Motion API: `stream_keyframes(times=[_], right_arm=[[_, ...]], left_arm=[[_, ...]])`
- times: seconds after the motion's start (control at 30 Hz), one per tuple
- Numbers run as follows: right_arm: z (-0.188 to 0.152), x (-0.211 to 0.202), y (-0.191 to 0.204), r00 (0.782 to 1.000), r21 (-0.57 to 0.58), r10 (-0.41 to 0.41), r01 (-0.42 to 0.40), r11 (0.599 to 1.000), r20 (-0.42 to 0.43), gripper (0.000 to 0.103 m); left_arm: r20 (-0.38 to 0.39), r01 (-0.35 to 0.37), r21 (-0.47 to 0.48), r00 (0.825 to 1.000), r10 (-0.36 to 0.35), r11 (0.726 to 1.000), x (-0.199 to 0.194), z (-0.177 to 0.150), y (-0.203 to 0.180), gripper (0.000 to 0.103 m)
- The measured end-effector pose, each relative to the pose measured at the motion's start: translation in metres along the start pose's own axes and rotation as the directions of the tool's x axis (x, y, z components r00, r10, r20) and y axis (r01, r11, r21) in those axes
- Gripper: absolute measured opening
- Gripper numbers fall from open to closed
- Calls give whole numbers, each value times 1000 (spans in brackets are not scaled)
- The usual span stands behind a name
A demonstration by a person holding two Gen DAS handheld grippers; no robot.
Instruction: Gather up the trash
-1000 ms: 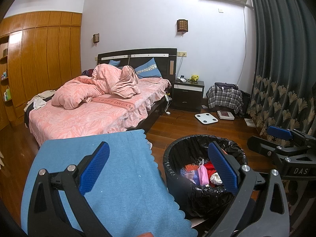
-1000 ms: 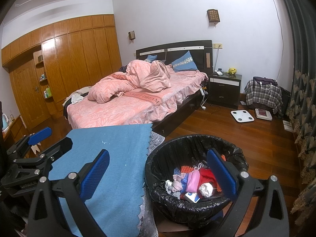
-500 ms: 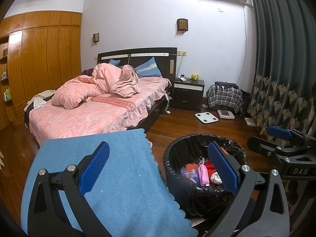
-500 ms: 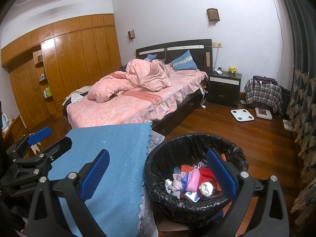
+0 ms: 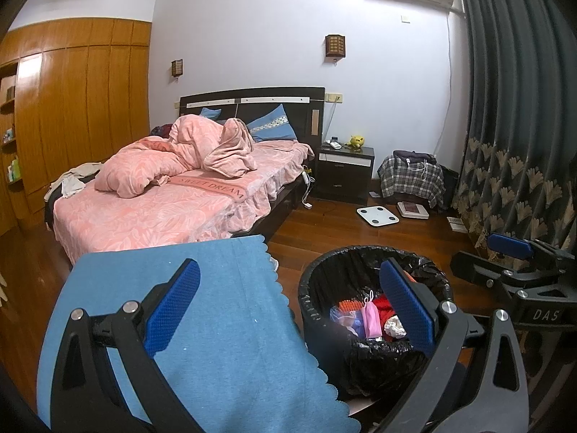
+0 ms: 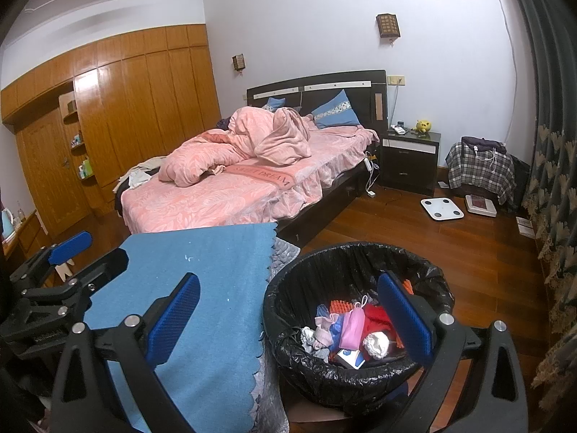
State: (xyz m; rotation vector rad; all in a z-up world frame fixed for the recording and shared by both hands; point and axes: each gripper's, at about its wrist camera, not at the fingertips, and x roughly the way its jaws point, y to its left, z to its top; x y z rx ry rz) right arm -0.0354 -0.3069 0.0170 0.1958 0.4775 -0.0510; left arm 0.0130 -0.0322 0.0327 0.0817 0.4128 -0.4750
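Nothing has shifted: our left gripper (image 5: 288, 310) and right gripper (image 6: 288, 314) stay wide apart and empty, lower frame, over trash bin (image 6: 429, 278).

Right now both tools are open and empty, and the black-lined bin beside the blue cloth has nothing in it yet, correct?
Not quite. The bin already holds trash, clearest in the right wrist view. Both the left tool and right tool are open and empty, beside the blue cloth.

Blue cloth (image 5: 223, 310); black bin liner (image 6: 346, 270); pink floral bedspread (image 5: 151, 213); plaid throw (image 6: 479, 169).
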Motion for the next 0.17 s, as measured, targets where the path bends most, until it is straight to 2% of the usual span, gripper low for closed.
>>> stream_keyframes(times=[0.17], right_arm=[[0,0,1,1000,-1,1,-1,1000,-1,97]], left_arm=[[0,1,0,1000,-1,1000,-1,0,1,97]])
